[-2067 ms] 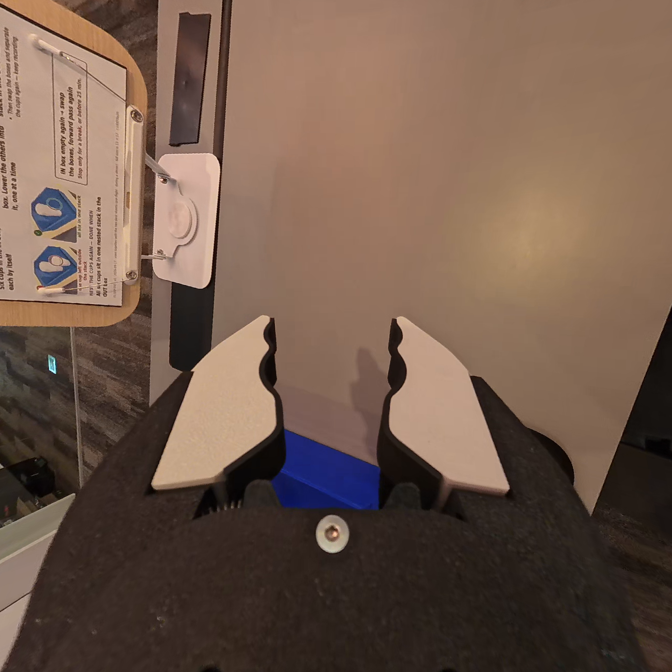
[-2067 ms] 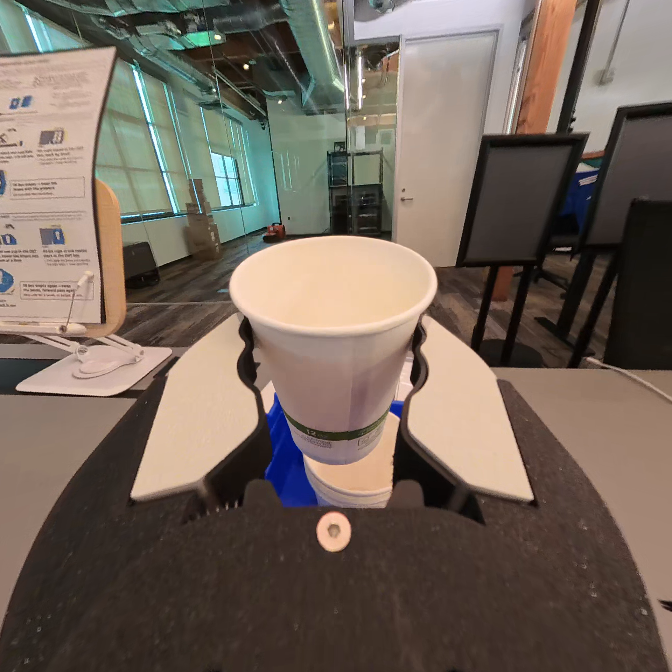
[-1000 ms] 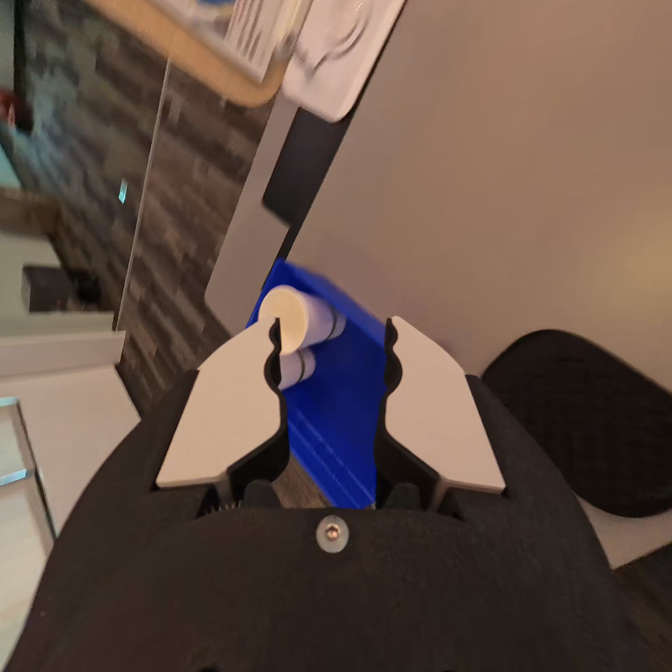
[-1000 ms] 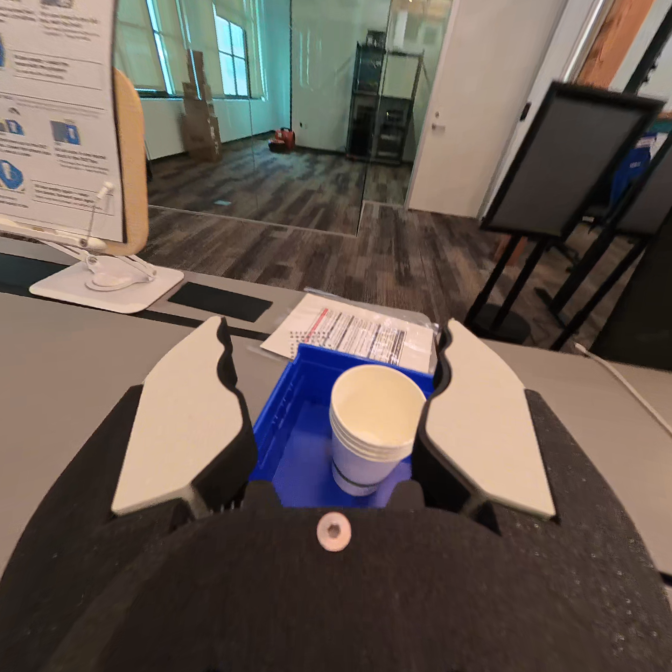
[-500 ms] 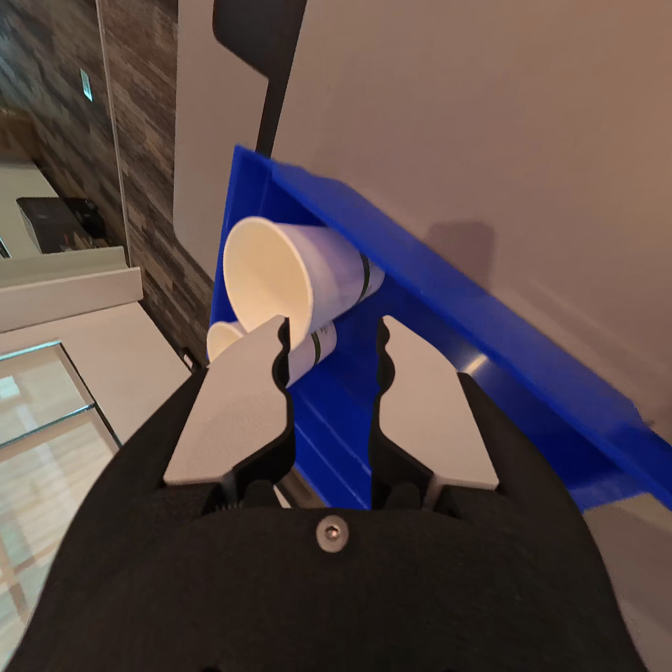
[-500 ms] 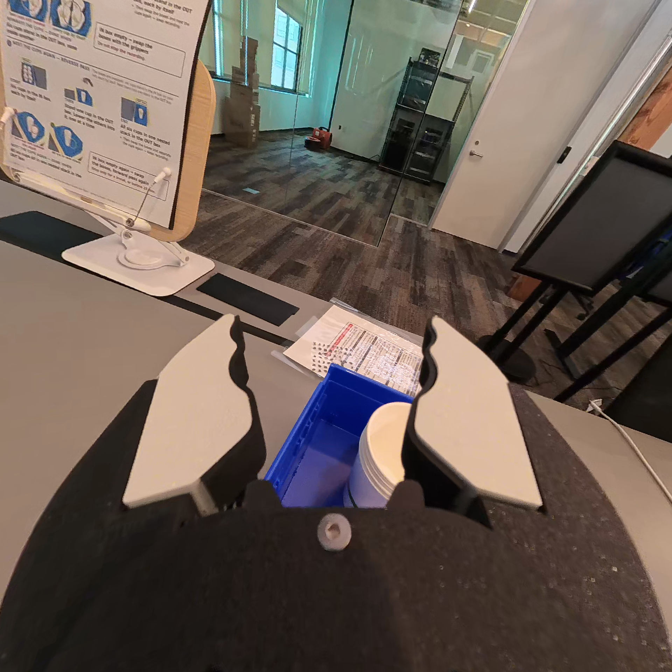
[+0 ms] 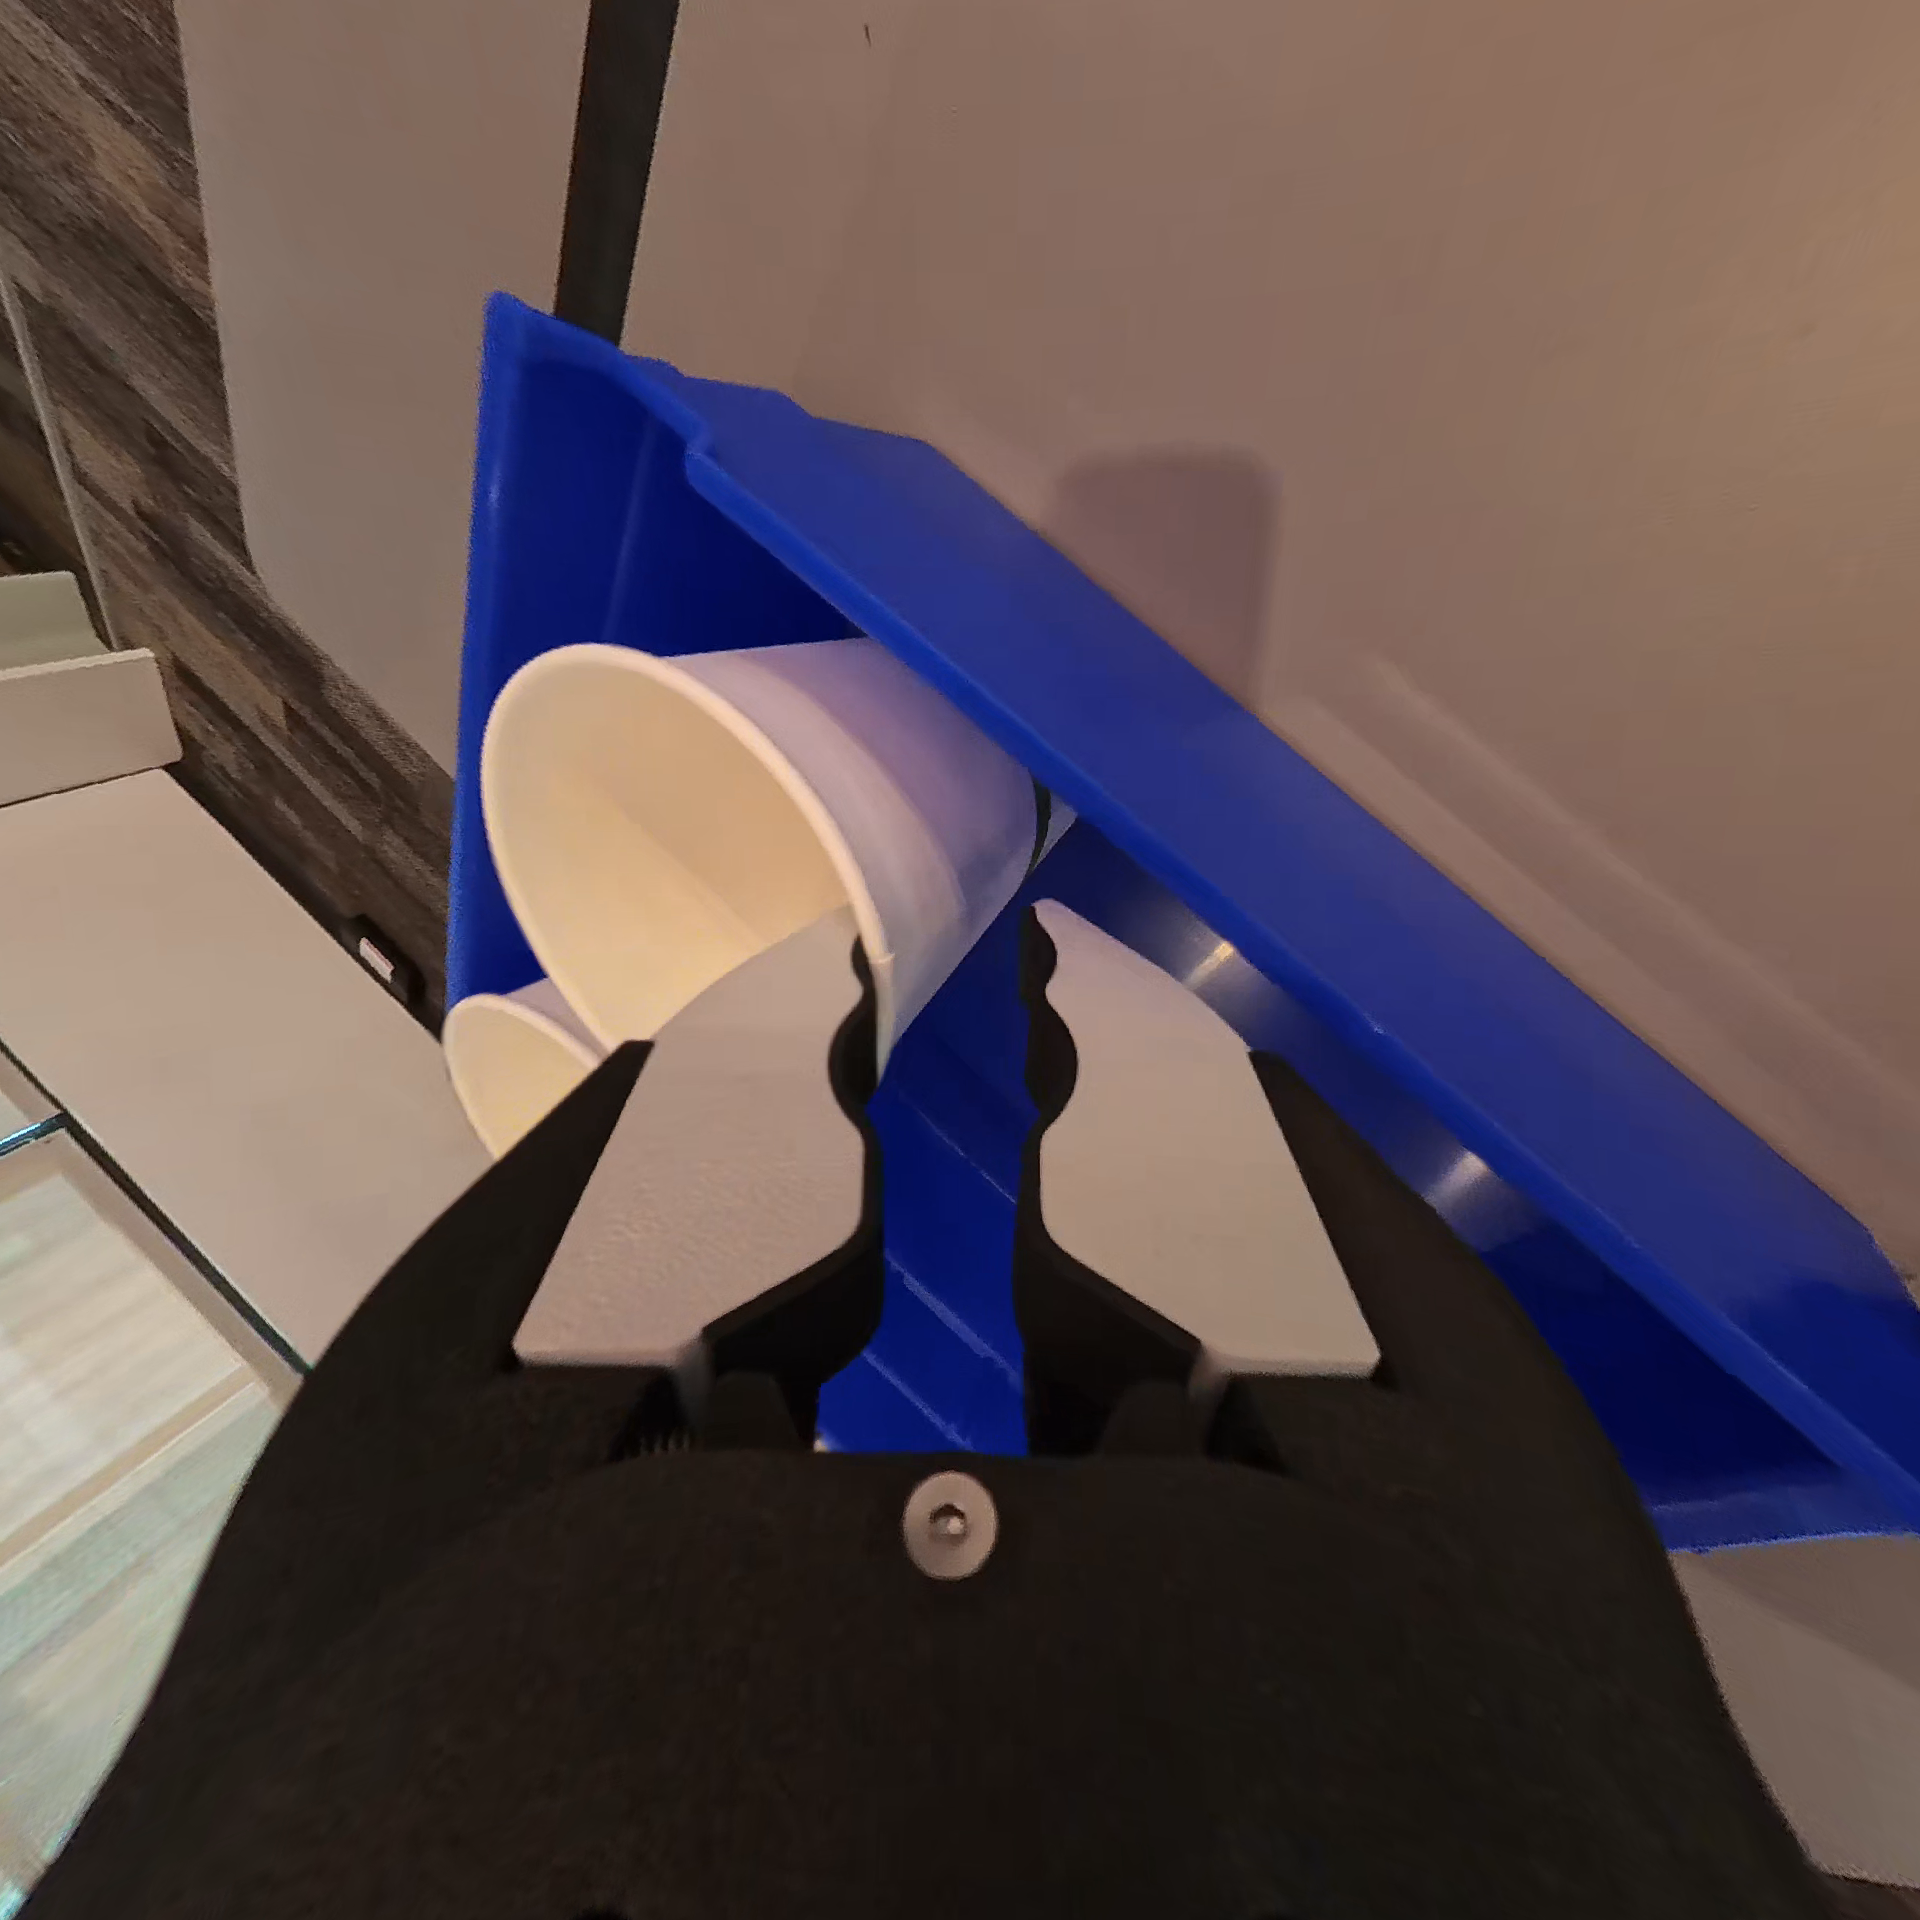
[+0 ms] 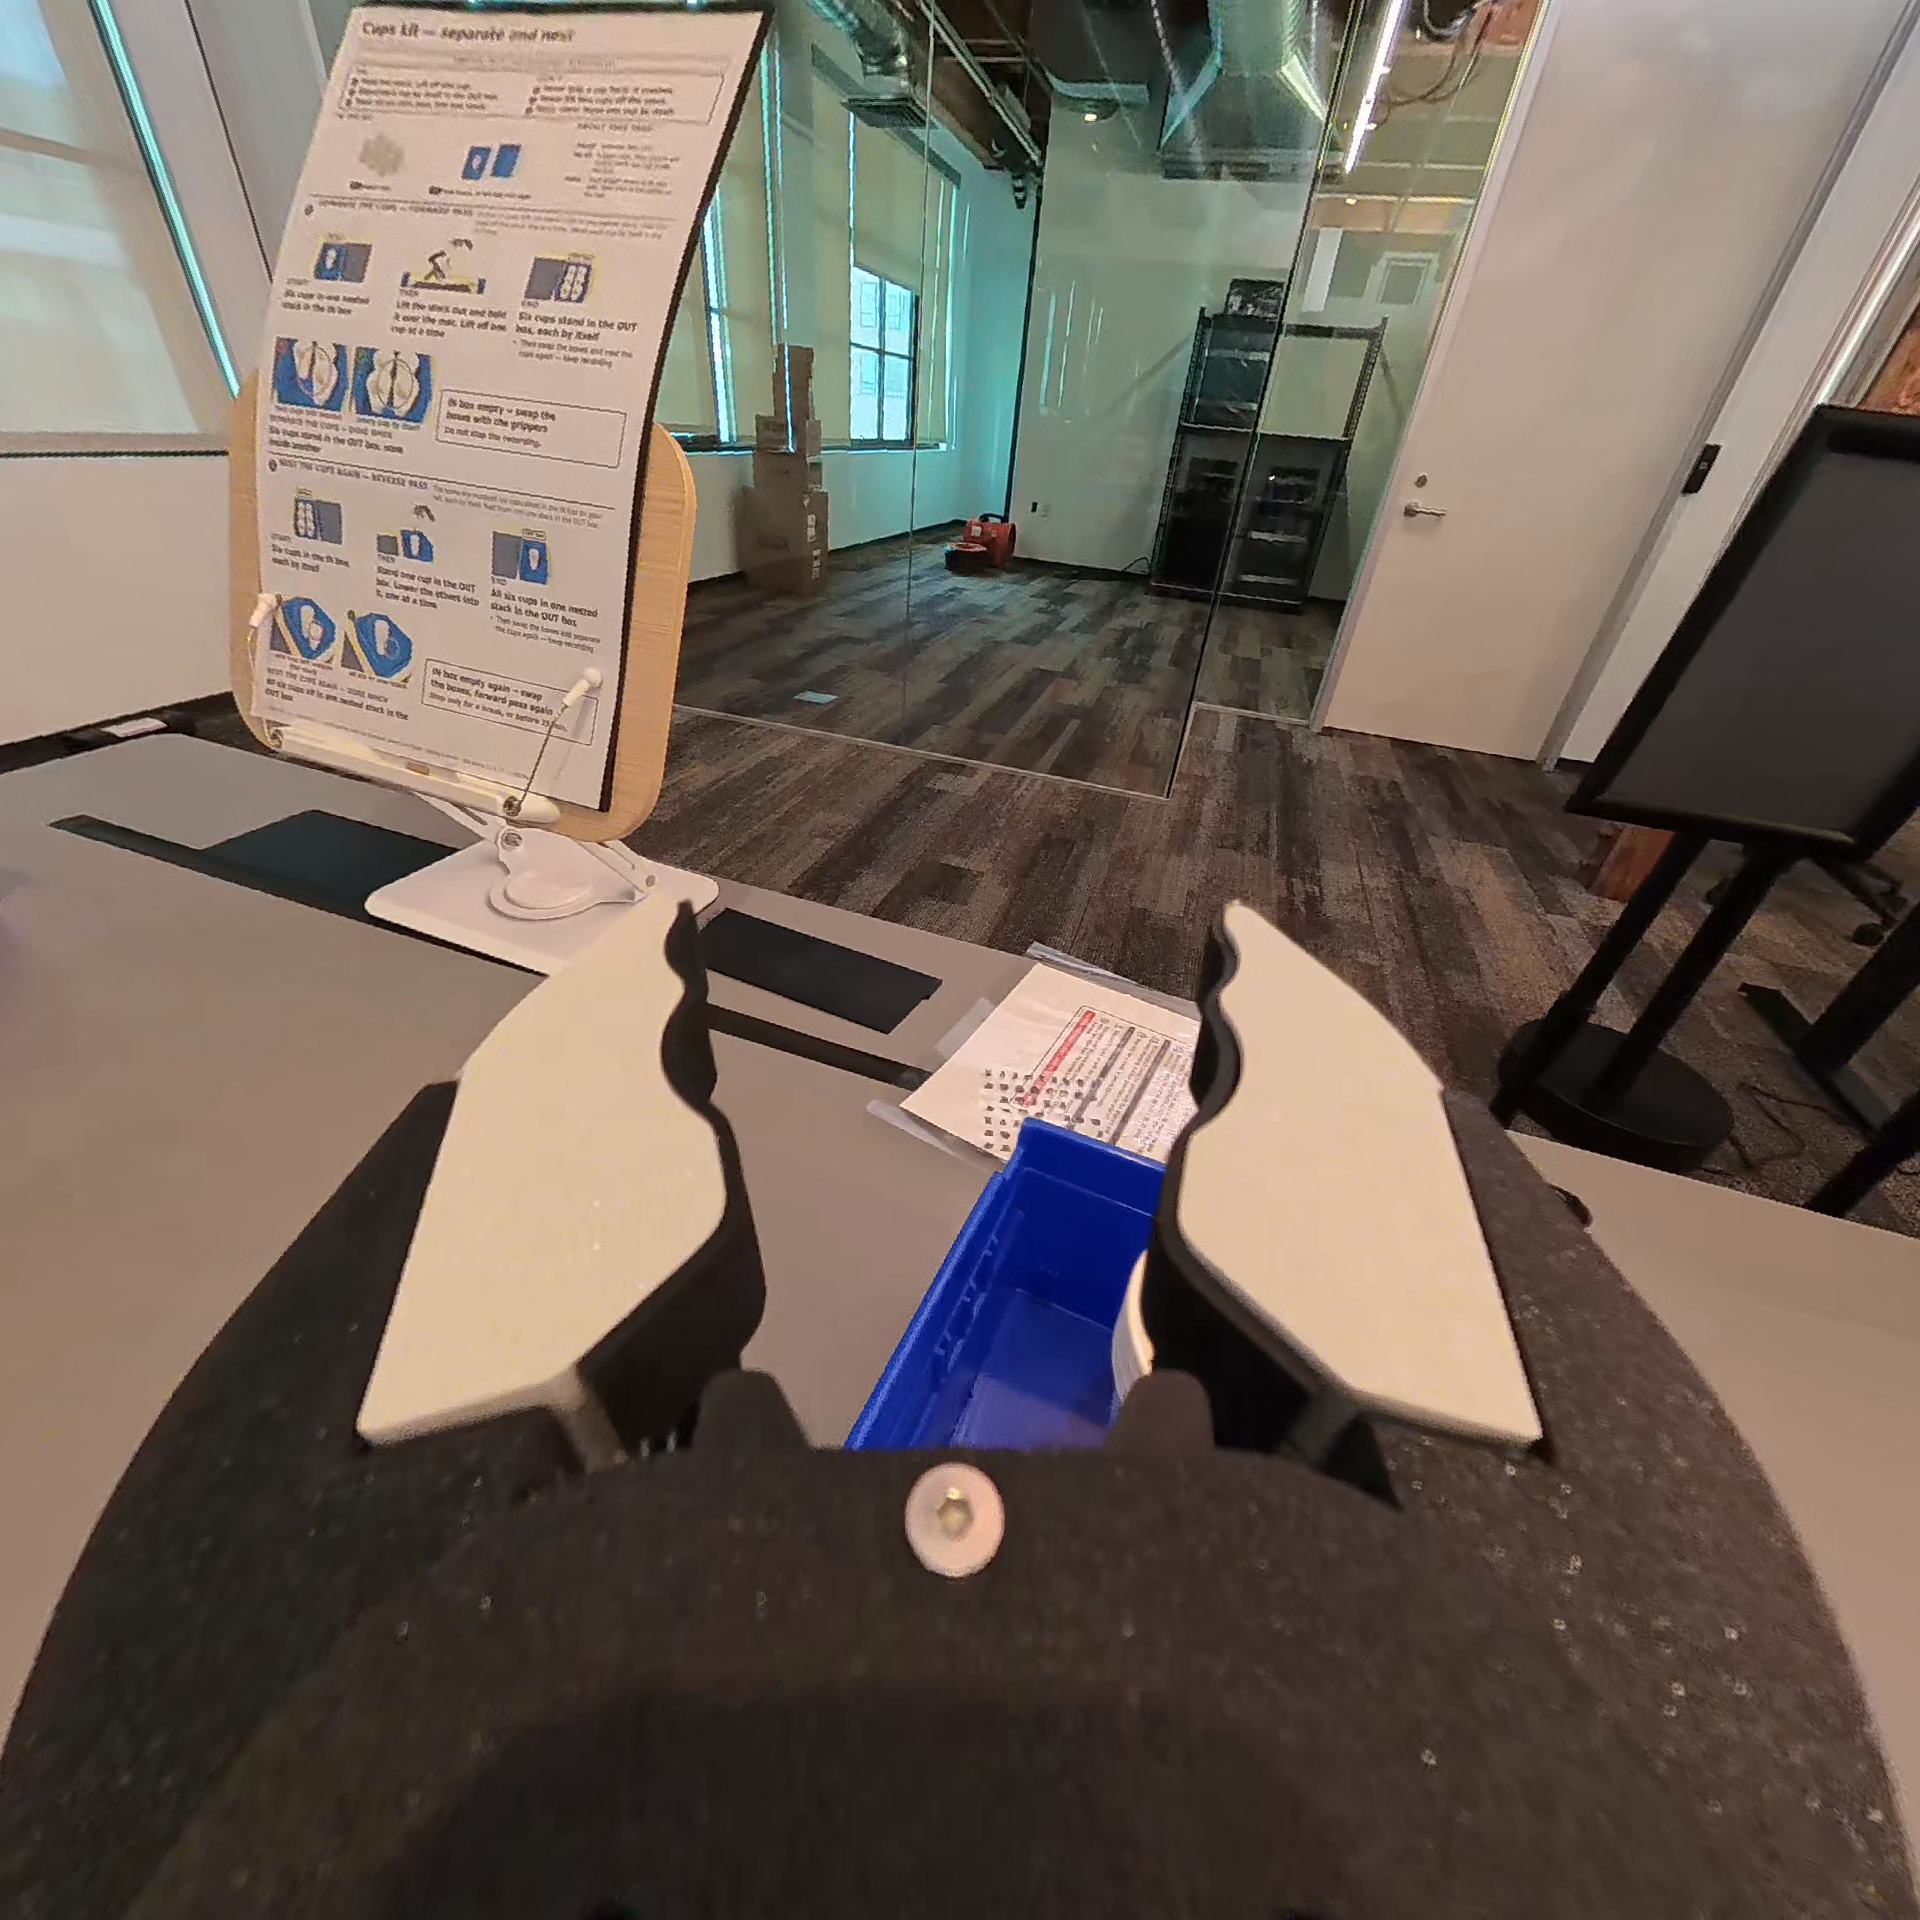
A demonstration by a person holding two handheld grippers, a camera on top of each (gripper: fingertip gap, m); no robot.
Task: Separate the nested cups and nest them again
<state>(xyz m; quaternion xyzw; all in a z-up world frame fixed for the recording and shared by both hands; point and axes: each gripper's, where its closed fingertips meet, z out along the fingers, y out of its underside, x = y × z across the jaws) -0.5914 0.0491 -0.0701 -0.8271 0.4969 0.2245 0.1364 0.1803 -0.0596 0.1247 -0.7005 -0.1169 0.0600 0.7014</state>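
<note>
Left gripper (image 7: 940, 935) of mine, jaws narrowly parted, straddles the near rim of a white cup (image 7: 727, 821) in the blue bin (image 7: 1247, 790); right gripper (image 8: 951, 956) gapes empty.

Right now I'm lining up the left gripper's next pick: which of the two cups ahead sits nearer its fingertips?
The larger-looking upper cup; its rim meets the left gripper, while the lower cup peeks out behind.
</note>
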